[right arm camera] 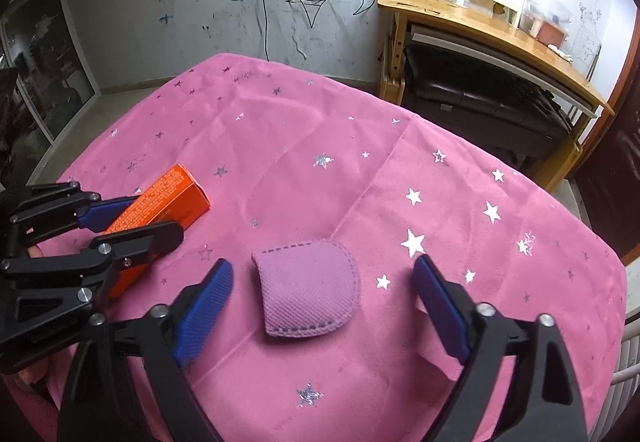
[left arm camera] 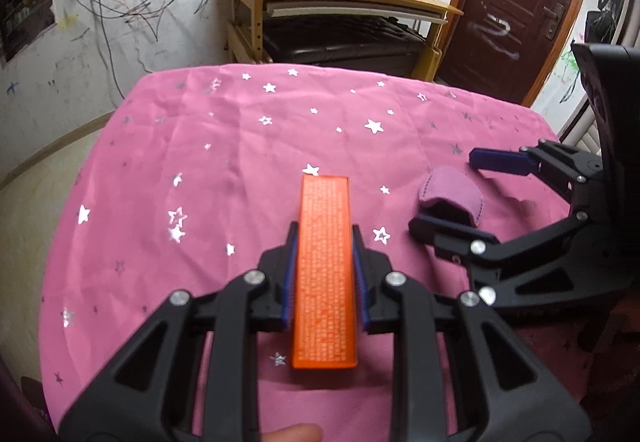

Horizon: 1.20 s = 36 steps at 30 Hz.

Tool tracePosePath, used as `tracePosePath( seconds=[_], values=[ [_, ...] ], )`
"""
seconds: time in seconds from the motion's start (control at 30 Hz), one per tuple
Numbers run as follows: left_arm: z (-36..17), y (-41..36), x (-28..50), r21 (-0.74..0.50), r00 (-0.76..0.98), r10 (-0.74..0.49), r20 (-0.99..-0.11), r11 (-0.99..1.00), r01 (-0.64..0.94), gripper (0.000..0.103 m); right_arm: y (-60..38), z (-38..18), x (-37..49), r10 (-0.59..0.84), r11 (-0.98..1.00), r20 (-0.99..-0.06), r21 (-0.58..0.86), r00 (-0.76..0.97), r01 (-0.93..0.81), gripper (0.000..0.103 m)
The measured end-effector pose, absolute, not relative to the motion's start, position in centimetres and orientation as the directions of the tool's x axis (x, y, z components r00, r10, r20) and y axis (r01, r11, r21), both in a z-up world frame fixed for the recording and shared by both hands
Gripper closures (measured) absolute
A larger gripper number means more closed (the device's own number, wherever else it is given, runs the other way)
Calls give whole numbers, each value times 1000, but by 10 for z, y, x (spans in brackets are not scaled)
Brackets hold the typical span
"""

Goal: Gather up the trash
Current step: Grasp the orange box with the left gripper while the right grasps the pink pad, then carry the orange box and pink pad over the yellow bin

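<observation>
Item 1. Left tool point(left arm camera: 325, 262): closed on the orange box point(left arm camera: 325, 266), both blue pads pressed to its long sides about mid-length. Box ran lengthwise up the centre of the left view; whether it was lifted or lay on the cloth could not be told. In the right view it sat at centre left.

Item 2. Right tool point(right arm camera: 322, 294): spread wide, holding nothing. The purple pouch point(right arm camera: 310, 288) lay on the cloth between its pads, apart from both, at lower centre of the right view; in the left view, right of centre.

Item 3. Worktop point(right arm camera: 320, 146): covered in pink cloth with silver stars, creased near the pouch.

Handling note (judgement). The step appeared to be taking the pouch. The pouch looked soft and low, so the pads probably needed to sit close to the cloth, centred on its sides, before closing. Risk: pinching the loose cloth with it. No bin showed in either view.
</observation>
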<state>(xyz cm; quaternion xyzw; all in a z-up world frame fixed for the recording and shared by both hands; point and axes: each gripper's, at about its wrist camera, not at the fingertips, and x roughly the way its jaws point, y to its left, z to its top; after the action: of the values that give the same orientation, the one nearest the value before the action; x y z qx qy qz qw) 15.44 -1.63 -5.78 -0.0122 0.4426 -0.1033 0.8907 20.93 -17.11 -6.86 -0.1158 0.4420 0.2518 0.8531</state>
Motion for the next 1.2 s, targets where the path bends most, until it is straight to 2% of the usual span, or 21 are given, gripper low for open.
tracePosePath(
  seconds=[0.1,0.13,0.2,0.23,0.4,0.73,1.2],
  values=[
    [-58,-15,154,-111,587,-193,-786,979,173,81,-171,-66,210,337,848,-807,37,484,-529,48],
    [-58,-15,155,-112,587,-194,-786,979,173,81,-171,-66,210,339,849,-807,41,484,-527,49],
    [-58,-13,155,-121,587,-199,-785,978,170,81,-173,-65,210,337,857,-802,46,493,-512,63],
    [-58,-12,156,-126,586,-202,-784,978,168,81,-175,-65,209,338,861,-800,50,495,-506,64],
    [-58,-7,157,-134,588,-201,-783,979,157,81,-178,-62,201,328,869,-789,37,520,-493,66],
    [-52,-19,147,-68,612,-132,-780,990,127,81,-211,-32,170,365,883,-719,65,592,-465,65],
    [-24,-64,131,-25,663,-141,-735,983,181,81,-301,-11,132,367,924,-628,163,687,-345,65]
  ],
)
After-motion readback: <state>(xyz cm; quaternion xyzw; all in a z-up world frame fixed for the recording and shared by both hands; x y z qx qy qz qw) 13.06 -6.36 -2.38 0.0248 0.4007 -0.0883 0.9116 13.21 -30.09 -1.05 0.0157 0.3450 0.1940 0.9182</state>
